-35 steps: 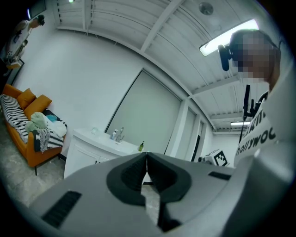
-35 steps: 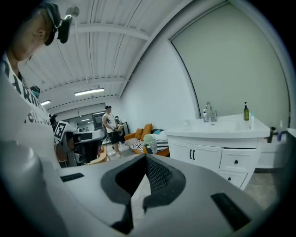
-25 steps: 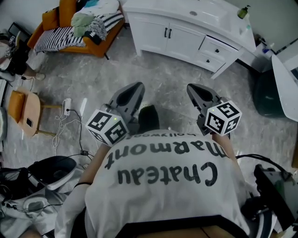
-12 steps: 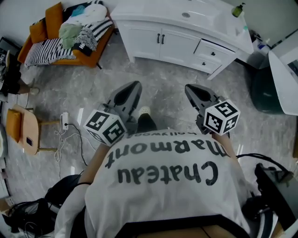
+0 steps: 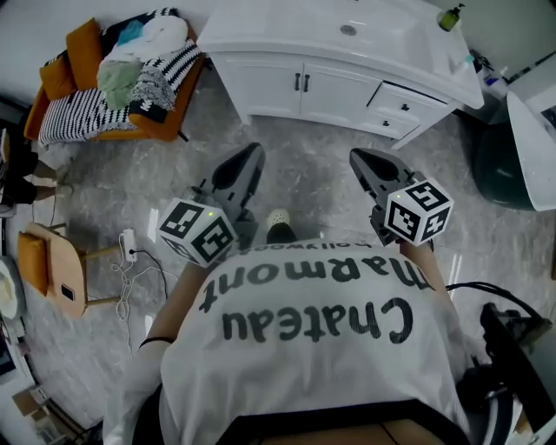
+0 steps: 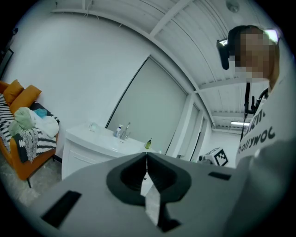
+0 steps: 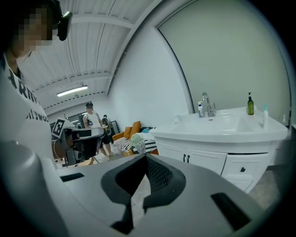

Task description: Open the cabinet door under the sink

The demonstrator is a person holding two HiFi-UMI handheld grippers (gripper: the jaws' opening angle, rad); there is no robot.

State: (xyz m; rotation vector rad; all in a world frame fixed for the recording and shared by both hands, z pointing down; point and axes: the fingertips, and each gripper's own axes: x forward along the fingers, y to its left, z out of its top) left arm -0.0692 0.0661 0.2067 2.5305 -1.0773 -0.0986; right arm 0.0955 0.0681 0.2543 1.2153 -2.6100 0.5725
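A white vanity [image 5: 287, 52] with a sink [image 5: 348, 29] stands at the top of the head view. Under the sink are two closed cabinet doors [image 5: 300, 91] with a pair of black handles [image 5: 302, 83]. My left gripper [image 5: 253, 153] and right gripper [image 5: 358, 156] are held out over the floor, well short of the doors, both shut and holding nothing. In the right gripper view the doors [image 7: 194, 159] show beyond the shut jaws of the right gripper [image 7: 145, 156]. The left gripper view shows the vanity [image 6: 78, 155] to the left of the left gripper [image 6: 146, 155].
Two drawers [image 5: 401, 110] sit right of the doors. An orange sofa [image 5: 104, 96] piled with clothes stands at the left. A wooden stool [image 5: 54, 271] and a floor cable [image 5: 130, 252] lie at the left, a dark bin [image 5: 499, 169] at the right. A soap bottle [image 5: 452, 17] stands on the countertop.
The person has walked toward the vanity; it and the sofa sit closer and lower in the head view. Both grippers travelled forward with the body, still shut.
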